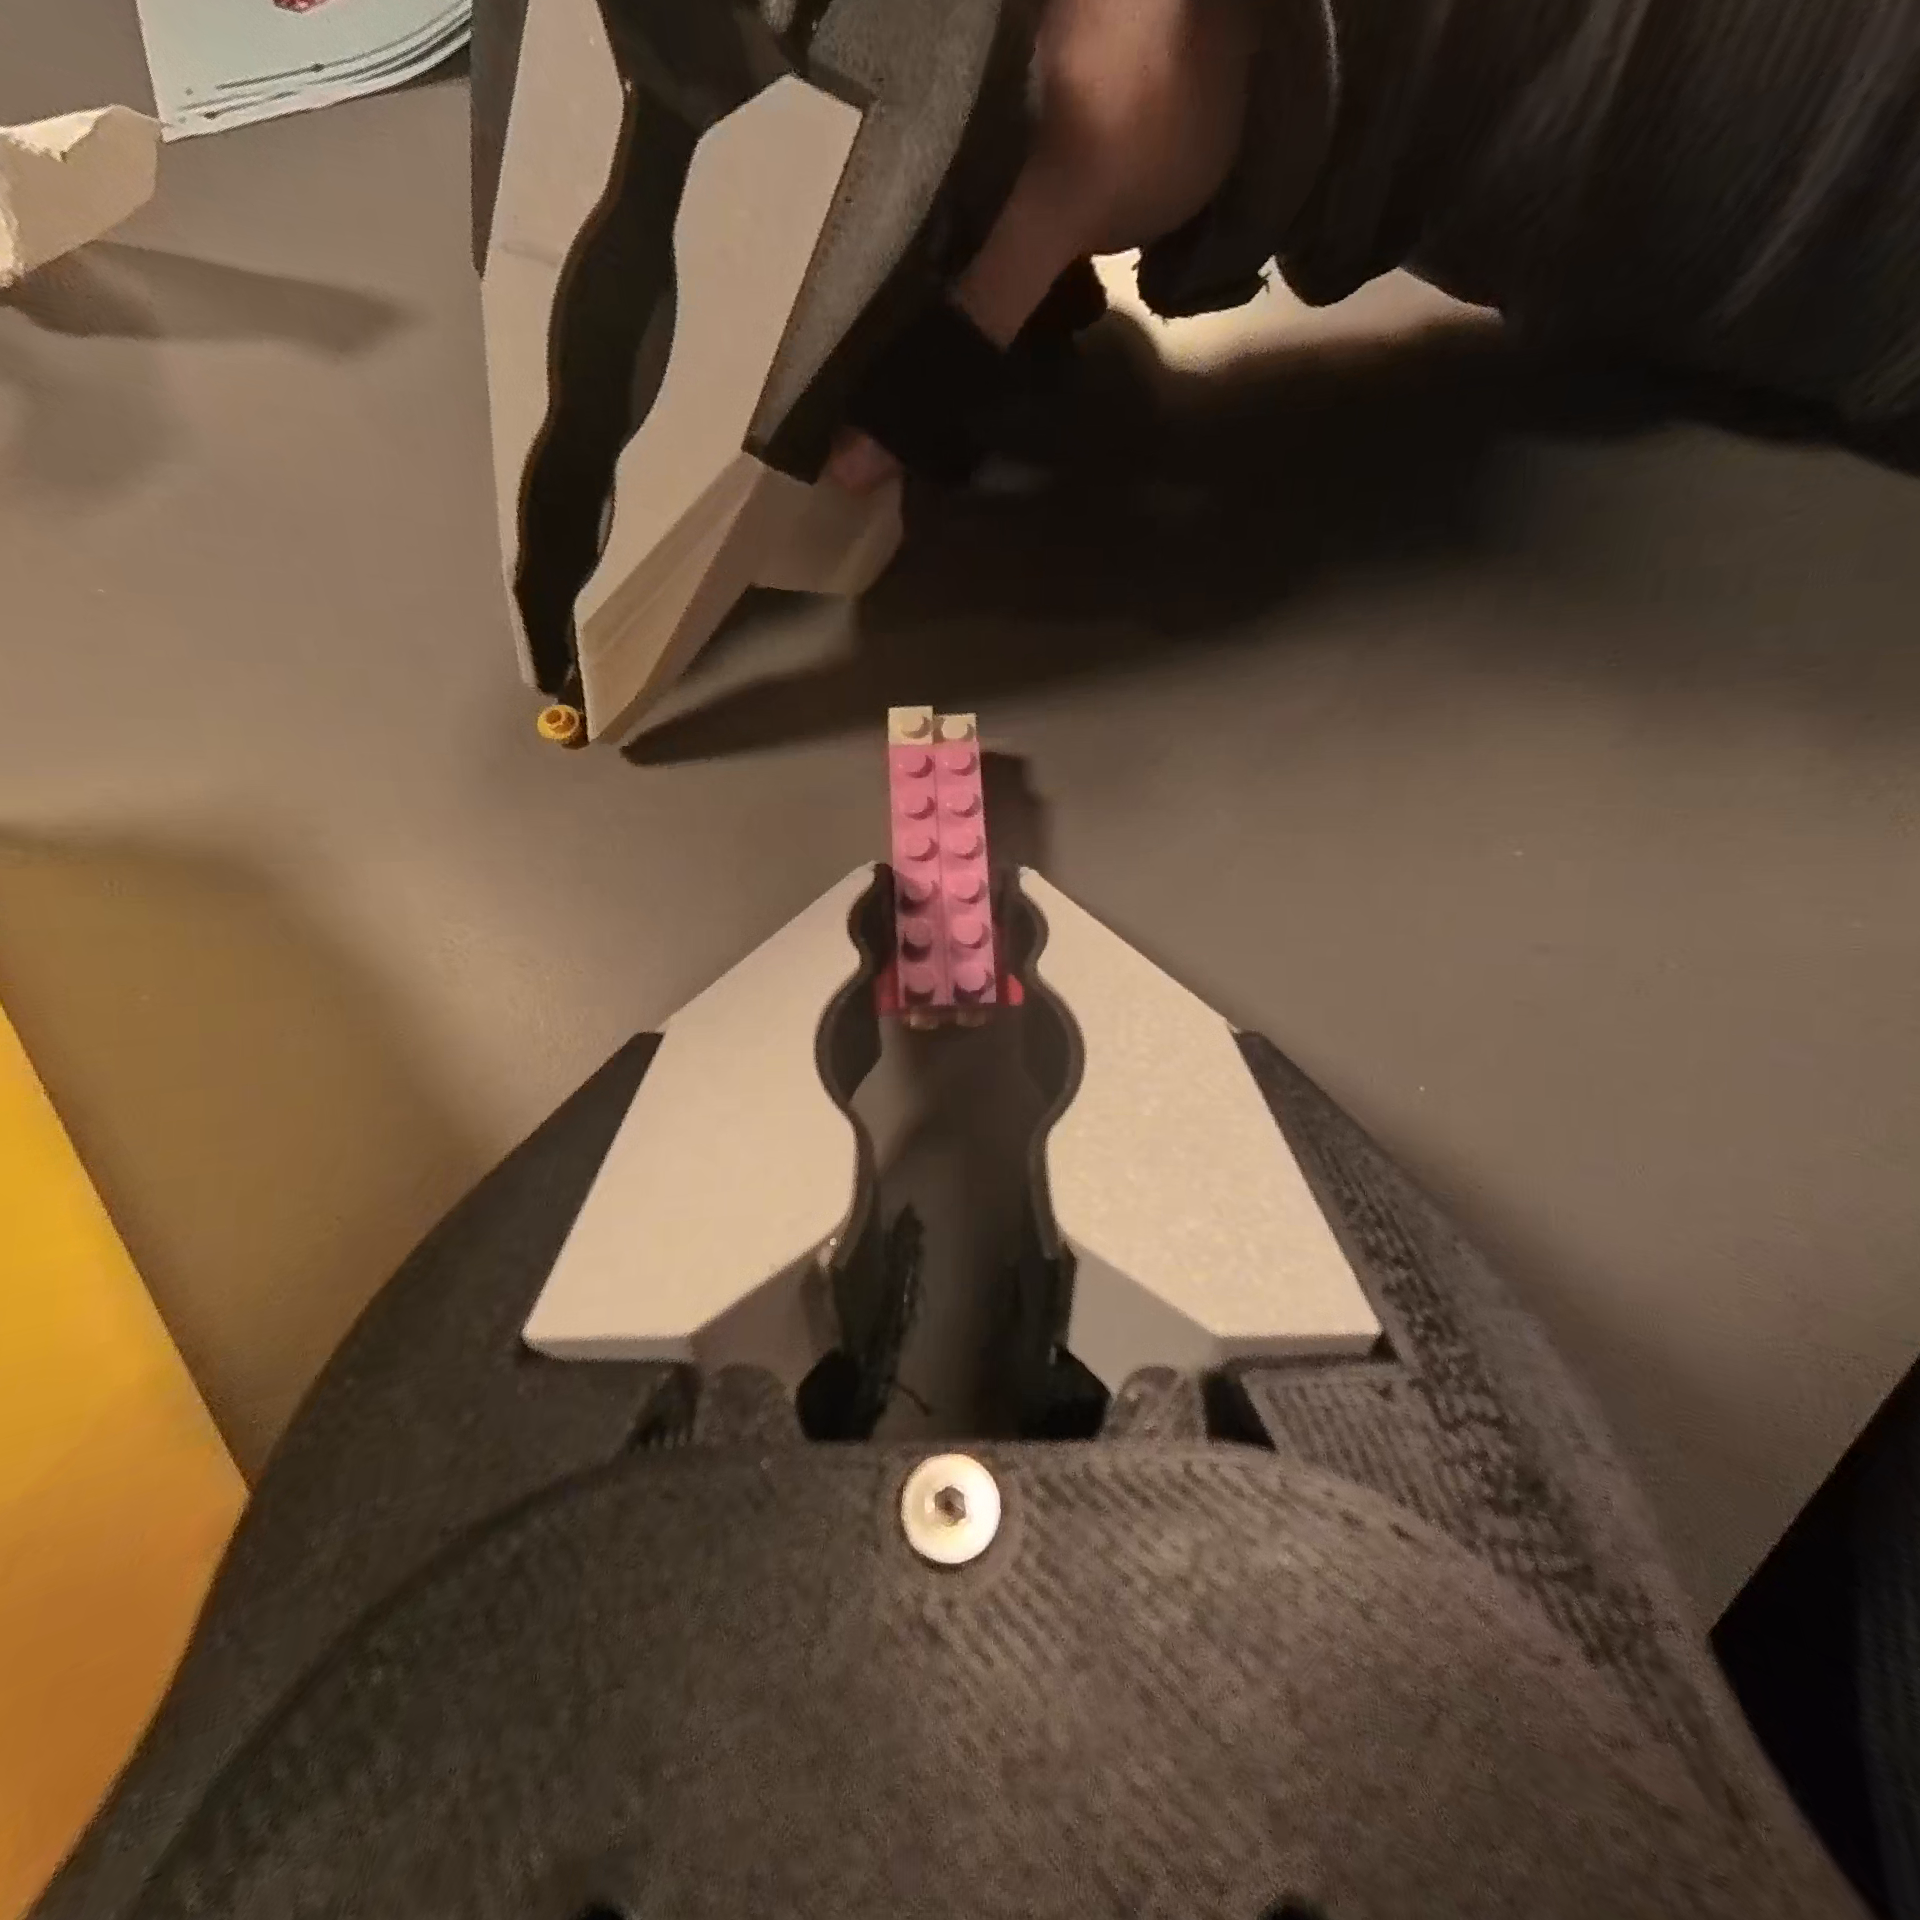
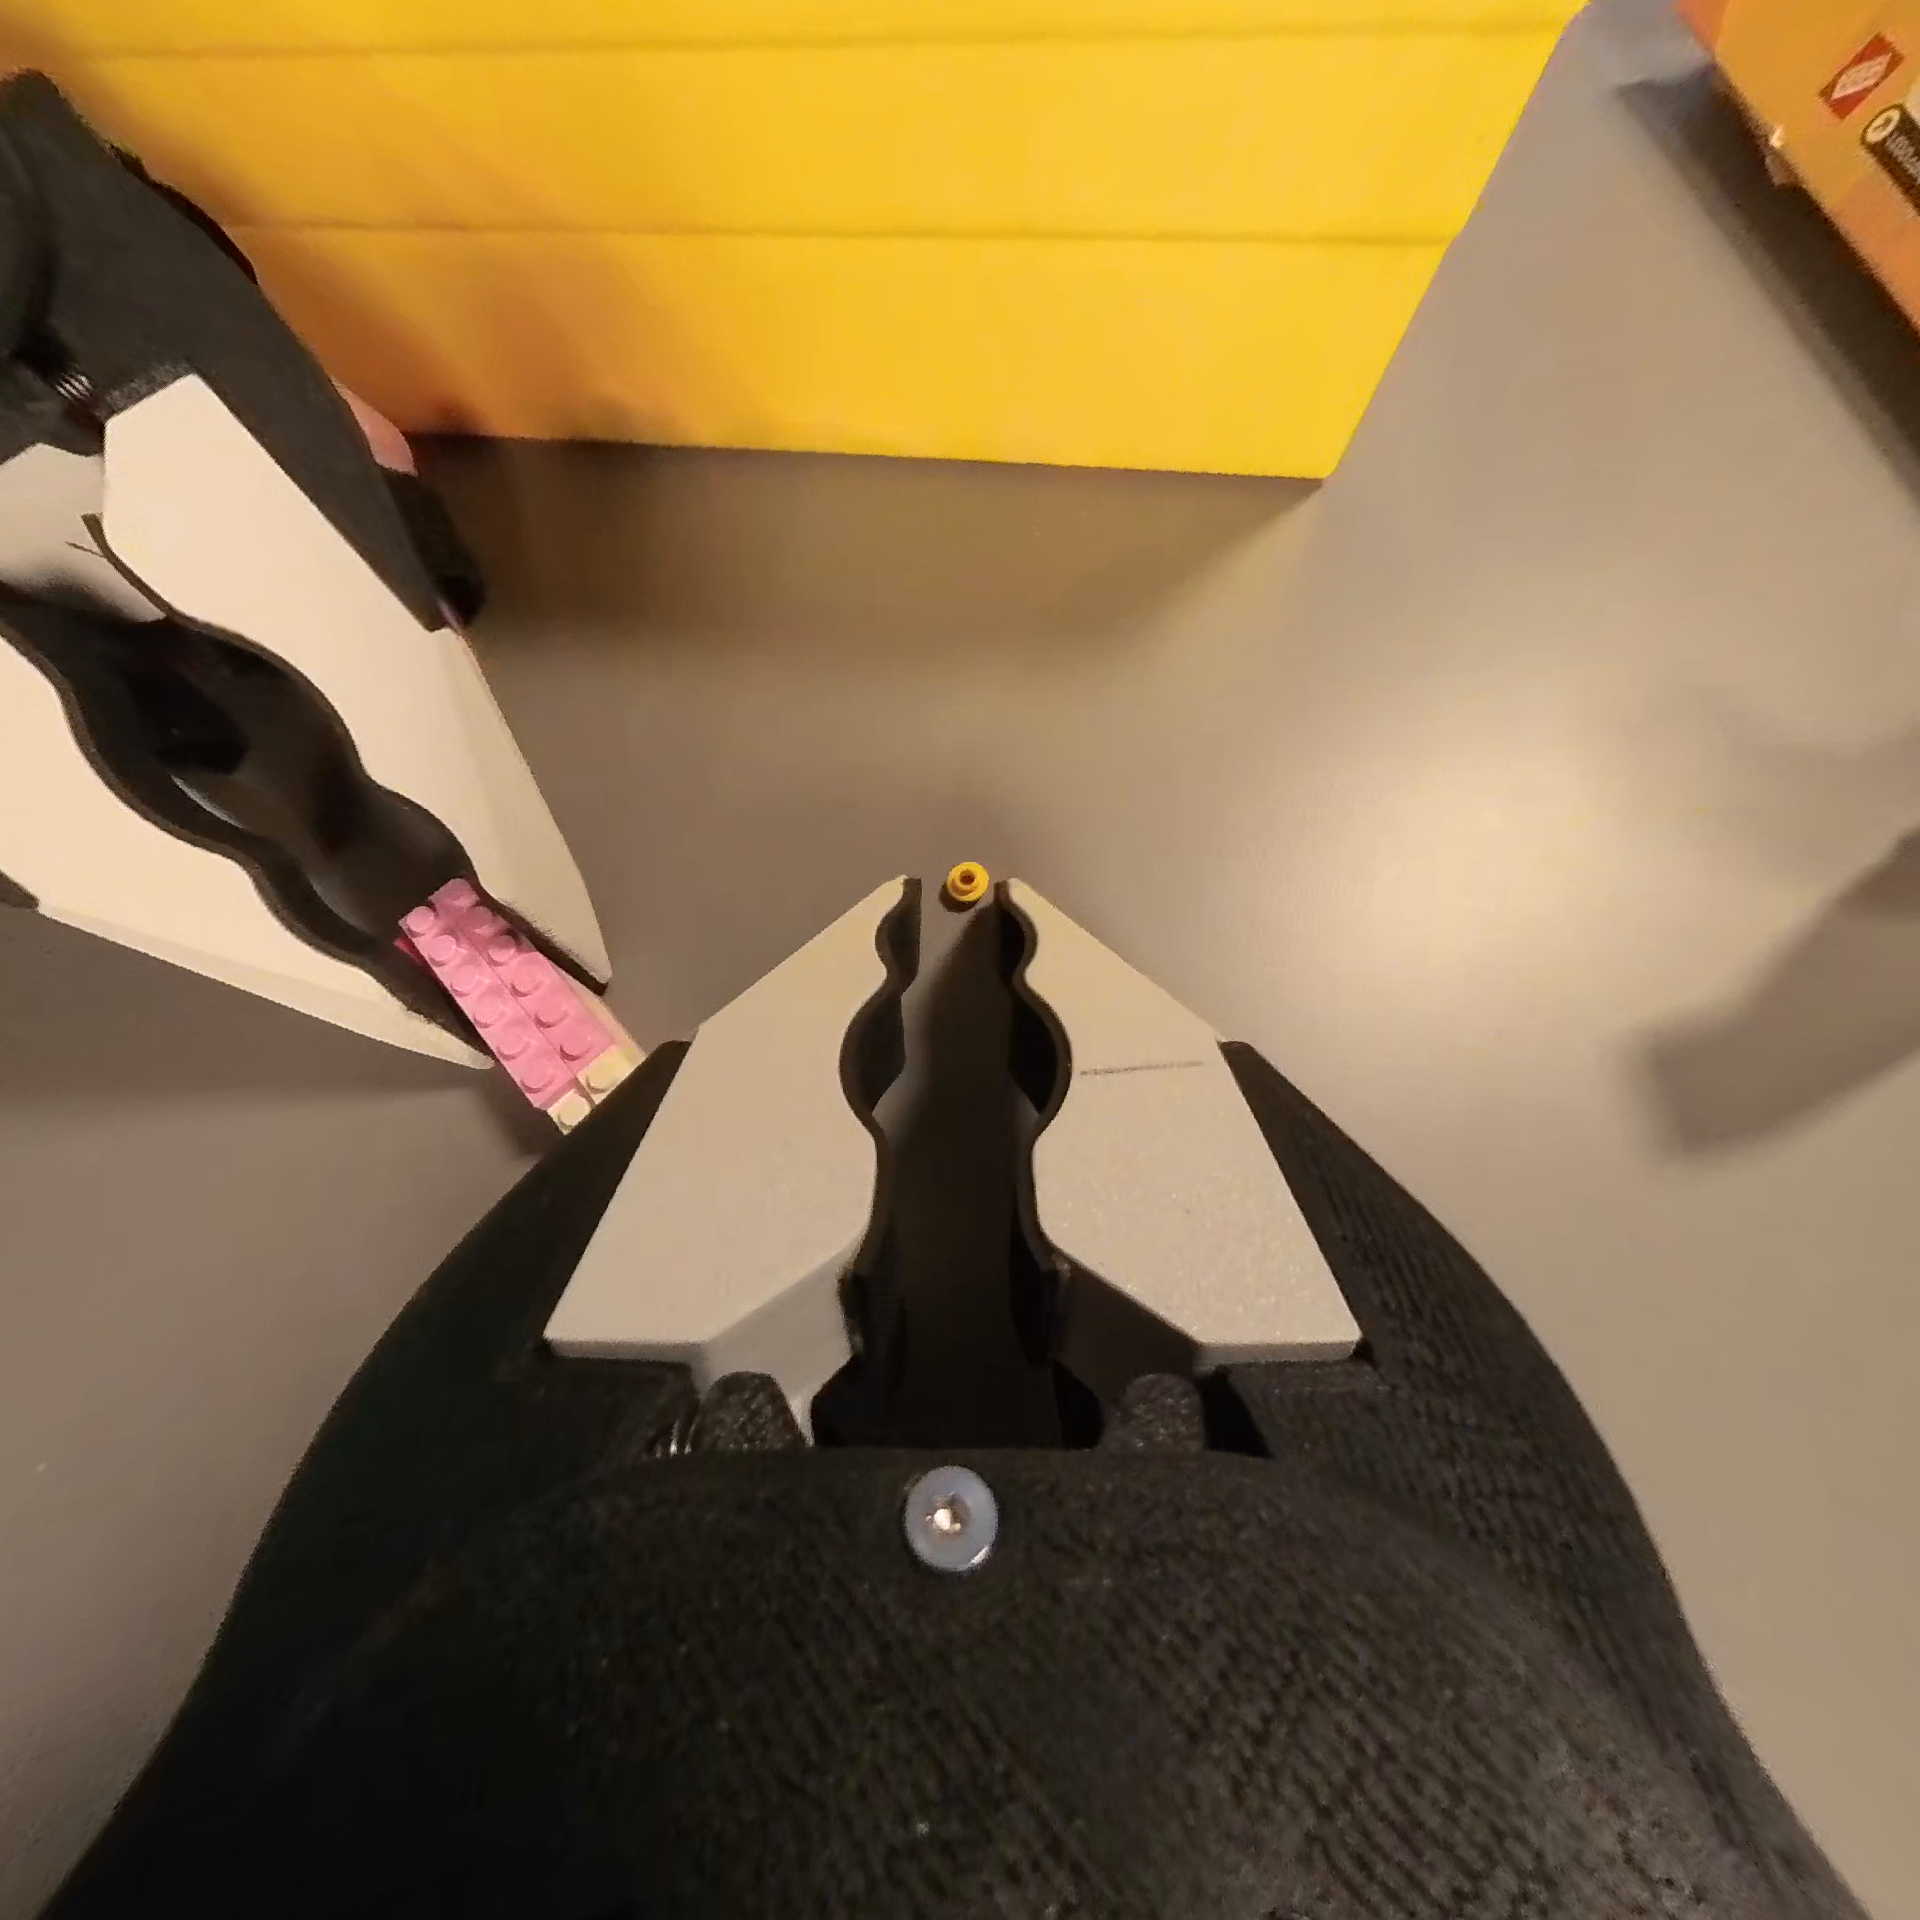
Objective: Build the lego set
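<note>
The left tool (image 1: pixel 948 883) is clenched on a pink brick strip (image 1: pixel 943 852) jutting forward. The right tool (image 2: pixel 961 885) stands slightly parted, unclenched, a small yellow round stud (image 2: pixel 966 880) on the desk (image 2: pixel 1351 727) at its tips.

I see a plain grey worktop (image 2: pixel 1351 675) with a yellow box (image 2: pixel 831 229), a printed carton (image 2: pixel 1849 135) and paper sheets (image 1: pixel 301 62); it looks like a hobby or test desk indoors.
</note>
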{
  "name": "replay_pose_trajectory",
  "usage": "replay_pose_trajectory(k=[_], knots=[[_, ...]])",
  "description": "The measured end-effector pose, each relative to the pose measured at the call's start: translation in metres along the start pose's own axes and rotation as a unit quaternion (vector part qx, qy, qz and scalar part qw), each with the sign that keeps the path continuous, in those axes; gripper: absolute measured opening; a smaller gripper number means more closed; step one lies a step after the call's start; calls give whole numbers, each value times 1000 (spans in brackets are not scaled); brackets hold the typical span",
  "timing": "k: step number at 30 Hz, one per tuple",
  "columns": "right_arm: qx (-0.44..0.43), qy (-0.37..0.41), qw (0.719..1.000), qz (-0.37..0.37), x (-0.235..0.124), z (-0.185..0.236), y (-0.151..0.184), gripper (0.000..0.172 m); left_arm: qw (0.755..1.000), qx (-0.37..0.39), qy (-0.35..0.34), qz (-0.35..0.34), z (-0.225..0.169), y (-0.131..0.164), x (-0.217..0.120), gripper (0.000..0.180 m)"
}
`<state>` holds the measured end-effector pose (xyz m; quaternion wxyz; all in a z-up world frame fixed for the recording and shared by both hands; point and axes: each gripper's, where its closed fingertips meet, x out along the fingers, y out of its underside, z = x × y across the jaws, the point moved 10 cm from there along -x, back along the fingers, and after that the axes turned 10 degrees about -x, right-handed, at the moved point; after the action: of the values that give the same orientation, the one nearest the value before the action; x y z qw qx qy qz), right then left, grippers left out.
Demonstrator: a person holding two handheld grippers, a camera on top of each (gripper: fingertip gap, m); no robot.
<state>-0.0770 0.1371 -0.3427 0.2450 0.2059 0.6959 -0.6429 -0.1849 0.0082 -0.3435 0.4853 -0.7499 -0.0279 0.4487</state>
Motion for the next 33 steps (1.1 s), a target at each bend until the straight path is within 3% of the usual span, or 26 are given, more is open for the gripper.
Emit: replay_pose_trajectory(k=[9, 12, 15, 25, 33], knots=[[1, 2, 1000, -2, 2, -3, -2, 4, 1000, 14, -3, -1, 0, -3, 3, 28], [40, -26, 998, -52, -11, 0, 2, 3, 1000, 22, 4, 1, -2, -3, 4, 17], [61, -40, 993, -89, -29, 9, 10, 3, 1000, 26, 1, 0, -3, -3, 4, 17], [-90, -17, 993, -69, -50, 67, 21, 3, 1000, 3, 15, 4, 1, -4, 4, 17], [-108, -8, 993, -48, -43, 71, 19, 3, 1000, 0, 17, 5, 1, -4, 5, 17]])
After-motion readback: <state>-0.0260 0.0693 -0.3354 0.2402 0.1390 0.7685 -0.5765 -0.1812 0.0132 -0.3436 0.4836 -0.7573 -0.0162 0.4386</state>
